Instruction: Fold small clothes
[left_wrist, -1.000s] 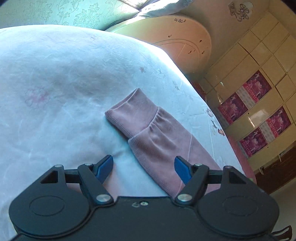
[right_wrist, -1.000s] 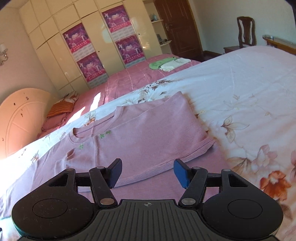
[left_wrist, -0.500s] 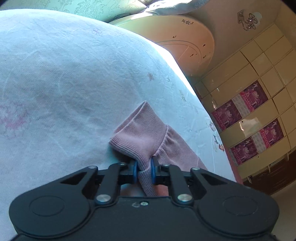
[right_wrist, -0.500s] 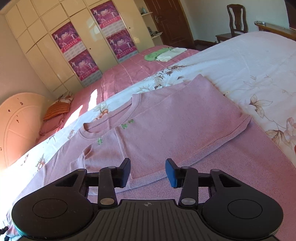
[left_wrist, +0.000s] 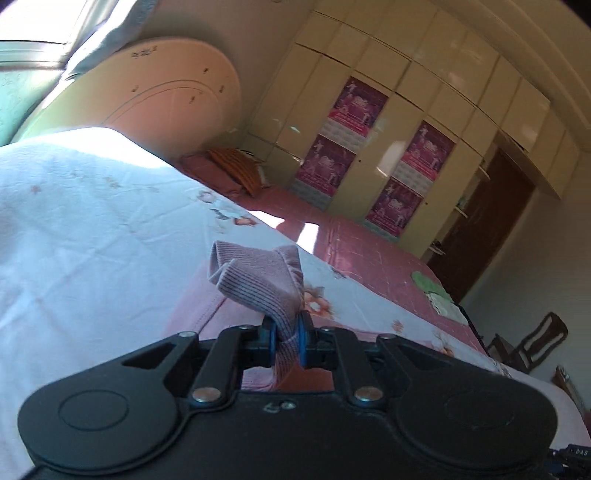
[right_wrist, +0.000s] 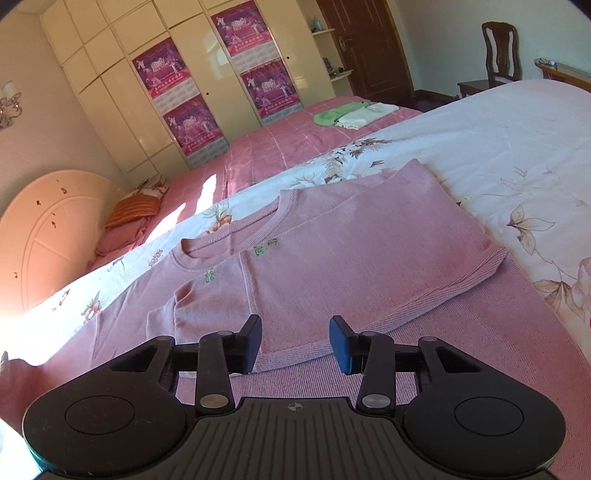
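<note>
A small pink knit sweater (right_wrist: 332, 258) lies on the floral bedsheet (right_wrist: 517, 147), its right side folded over the body. My left gripper (left_wrist: 287, 341) is shut on the ribbed sleeve cuff (left_wrist: 258, 280) and holds it lifted above the sheet; the sleeve trails down under the gripper. My right gripper (right_wrist: 295, 341) is open and empty, hovering just over the folded hem edge of the sweater.
A second bed with a pink cover (right_wrist: 288, 140) lies beyond, with green and white folded clothes (right_wrist: 351, 114) on it and an orange pillow (right_wrist: 136, 206). Wardrobes with posters (right_wrist: 184, 103) line the wall. A wooden chair (right_wrist: 498, 48) stands far right.
My left gripper closed on the sleeve cuff, lifted it off the sheet and swung it towards the sweater body. My right gripper moved slightly closer to the folded hem, still open.
</note>
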